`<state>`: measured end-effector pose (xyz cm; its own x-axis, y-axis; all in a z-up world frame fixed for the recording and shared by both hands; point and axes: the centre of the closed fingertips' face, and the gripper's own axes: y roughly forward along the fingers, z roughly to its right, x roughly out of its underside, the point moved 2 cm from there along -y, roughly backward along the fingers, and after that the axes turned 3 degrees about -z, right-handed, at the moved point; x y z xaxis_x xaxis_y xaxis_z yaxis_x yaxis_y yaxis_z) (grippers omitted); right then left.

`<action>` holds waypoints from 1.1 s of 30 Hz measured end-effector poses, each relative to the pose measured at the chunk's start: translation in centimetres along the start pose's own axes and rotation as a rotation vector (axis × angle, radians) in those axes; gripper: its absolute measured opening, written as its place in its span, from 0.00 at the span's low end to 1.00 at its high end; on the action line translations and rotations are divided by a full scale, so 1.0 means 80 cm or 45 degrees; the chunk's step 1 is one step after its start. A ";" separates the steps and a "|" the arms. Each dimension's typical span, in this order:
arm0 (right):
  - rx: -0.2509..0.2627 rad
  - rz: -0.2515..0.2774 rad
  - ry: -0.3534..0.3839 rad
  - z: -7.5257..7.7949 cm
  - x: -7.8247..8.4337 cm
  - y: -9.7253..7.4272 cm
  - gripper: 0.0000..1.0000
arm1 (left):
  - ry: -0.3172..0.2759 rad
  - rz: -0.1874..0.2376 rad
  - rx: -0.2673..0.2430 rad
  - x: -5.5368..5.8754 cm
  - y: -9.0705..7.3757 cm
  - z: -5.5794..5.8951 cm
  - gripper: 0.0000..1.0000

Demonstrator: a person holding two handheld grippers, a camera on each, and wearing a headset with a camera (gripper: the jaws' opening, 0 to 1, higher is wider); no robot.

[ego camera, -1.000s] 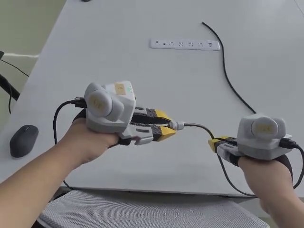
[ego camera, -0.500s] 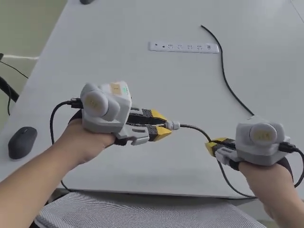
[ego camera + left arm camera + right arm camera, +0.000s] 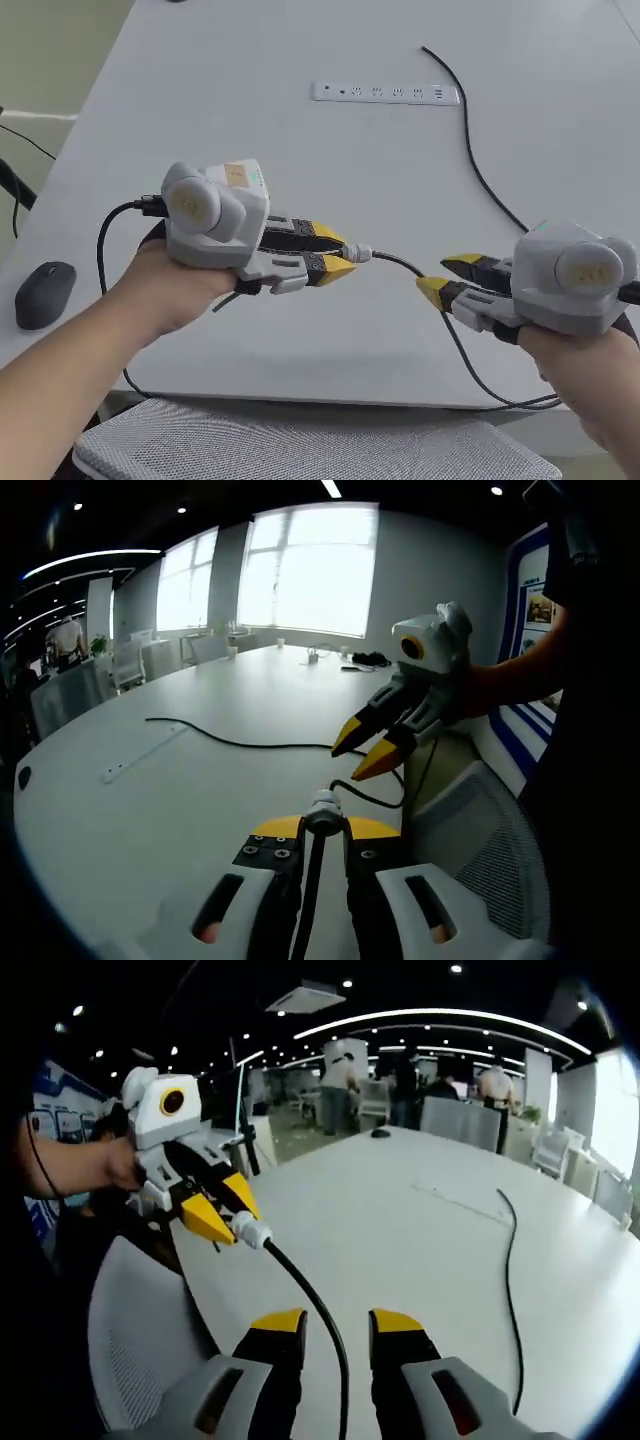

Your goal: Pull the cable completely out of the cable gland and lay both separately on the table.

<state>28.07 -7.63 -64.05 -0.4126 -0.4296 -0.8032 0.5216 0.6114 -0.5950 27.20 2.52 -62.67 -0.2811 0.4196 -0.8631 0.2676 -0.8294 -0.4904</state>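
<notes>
The pale grey worktop (image 3: pixel 250 120) carries 3 things in the head view. 1 white power strip (image 3: pixel 385 93) lies flat at 12 o'clock. 1 black cable (image 3: pixel 470 150) starts just right of it at 1 o'clock and trails toward 3 o'clock. 1 dark computer mouse (image 3: pixel 45 293) sits at 9 o'clock, near the left edge.

No legible text anywhere.
- Pale sticker (image 3: pixel 236 172) atop housing of left claw (image 3: pixel 342 257), centre-left of head view: print too small to read.
- Power strip (image 3: pixel 385 93) on desk (image 3: pixel 250 60), upper centre: markings blurred.
- Blue-white wall poster (image 3: pixel 540 605), right edge of left gripper view: unreadable.
- Second poster (image 3: pixel 45 1120), left edge of right gripper view: unreadable.
</notes>
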 end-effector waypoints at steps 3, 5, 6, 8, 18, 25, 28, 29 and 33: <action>-0.022 0.011 -0.129 -0.010 -0.021 0.002 0.23 | 0.003 -0.003 0.002 0.001 0.000 0.000 0.15; -0.019 -0.009 -0.234 -0.015 -0.027 0.005 0.23 | 0.001 -0.004 0.003 0.001 0.000 0.000 0.15; -0.022 -0.020 -0.309 -0.018 -0.030 0.009 0.22 | 0.004 -0.005 0.003 0.001 -0.001 0.000 0.15; -0.043 -0.043 -0.374 -0.026 -0.031 0.016 0.20 | 0.005 -0.006 0.006 0.001 -0.001 0.000 0.15; -0.075 -0.131 -0.540 -0.043 -0.022 0.041 0.13 | 0.011 -0.017 0.009 0.003 0.000 0.001 0.15; -0.083 -0.140 -0.586 -0.049 -0.022 0.046 0.08 | 0.012 -0.019 0.017 0.004 0.002 0.001 0.15; -0.083 -0.130 -0.595 -0.052 -0.023 0.046 0.06 | 0.015 -0.021 0.025 0.005 0.004 0.003 0.15; -0.084 -0.126 -0.598 -0.053 -0.024 0.046 0.05 | 0.016 -0.023 0.026 0.005 0.004 0.003 0.15; -0.081 -0.121 -0.596 -0.053 -0.023 0.048 0.02 | 0.028 -0.028 0.027 0.005 0.006 0.002 0.15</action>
<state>27.61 -1.67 -64.73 -0.0683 -0.7296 -0.6804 0.4450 0.5881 -0.6753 27.05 2.20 -63.24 -0.2661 0.4458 -0.8547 0.2422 -0.8273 -0.5069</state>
